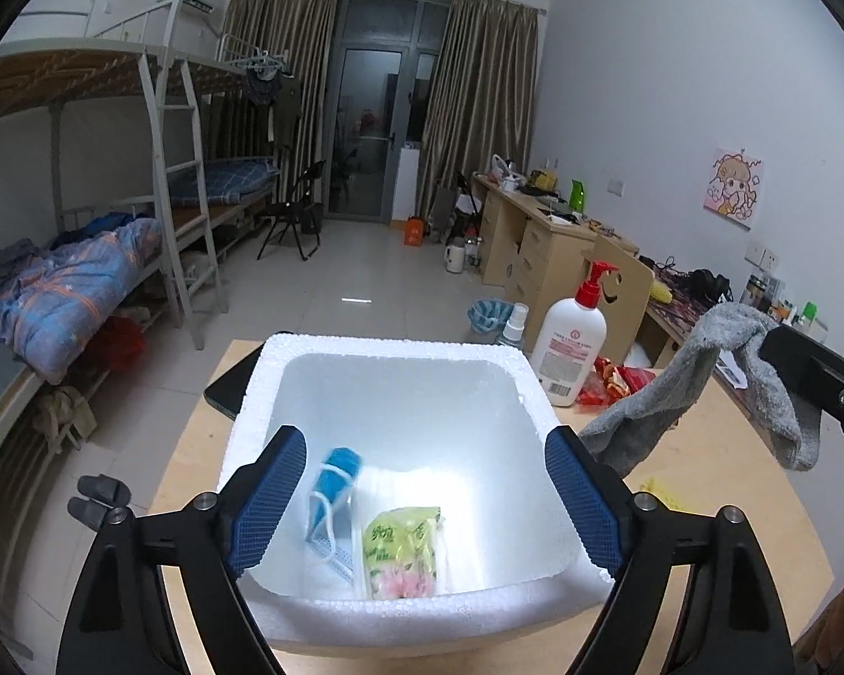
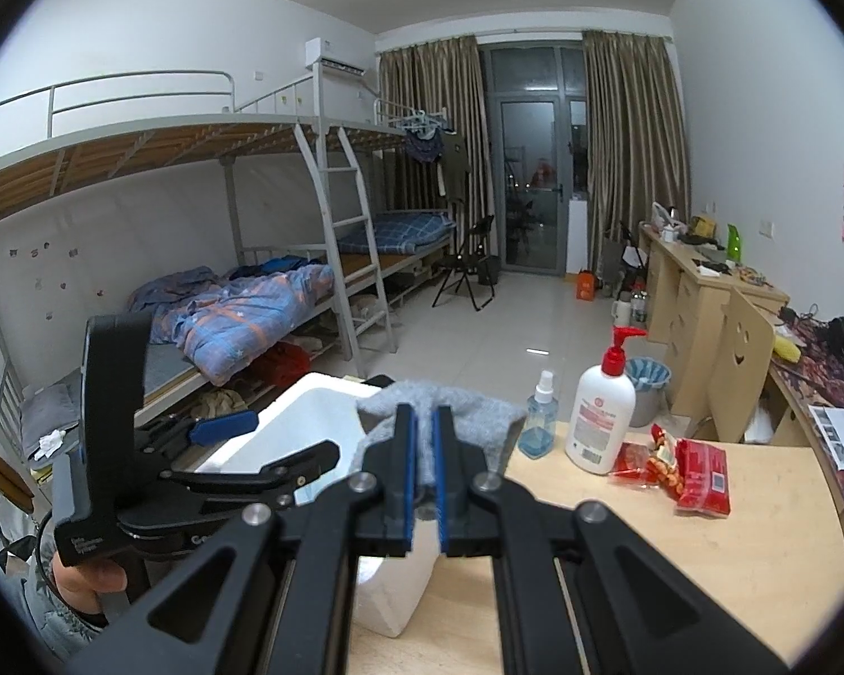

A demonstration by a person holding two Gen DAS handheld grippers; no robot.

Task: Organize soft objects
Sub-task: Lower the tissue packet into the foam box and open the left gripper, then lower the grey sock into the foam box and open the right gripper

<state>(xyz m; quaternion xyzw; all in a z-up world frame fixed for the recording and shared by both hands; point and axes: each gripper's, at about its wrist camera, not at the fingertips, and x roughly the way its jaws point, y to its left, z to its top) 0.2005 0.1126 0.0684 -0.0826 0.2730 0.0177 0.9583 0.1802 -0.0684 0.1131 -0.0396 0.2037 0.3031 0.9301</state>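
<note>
Gray sock (image 2: 450, 416) half hidden by clamped right tool (image 2: 423, 439).

text: we read none clearly | lotion bottle (image 1: 569, 347): barcode and label print, too small for us | green packet (image 1: 402, 554): characters, blurred | left gripper (image 2: 93, 544) handle: white lettering, unreadable | poster (image 1: 733, 187): cartoon, no words we can read

Rough foam box (image 1: 399, 346); seemingly fuzzy cloth sock (image 1: 720, 371)
</note>
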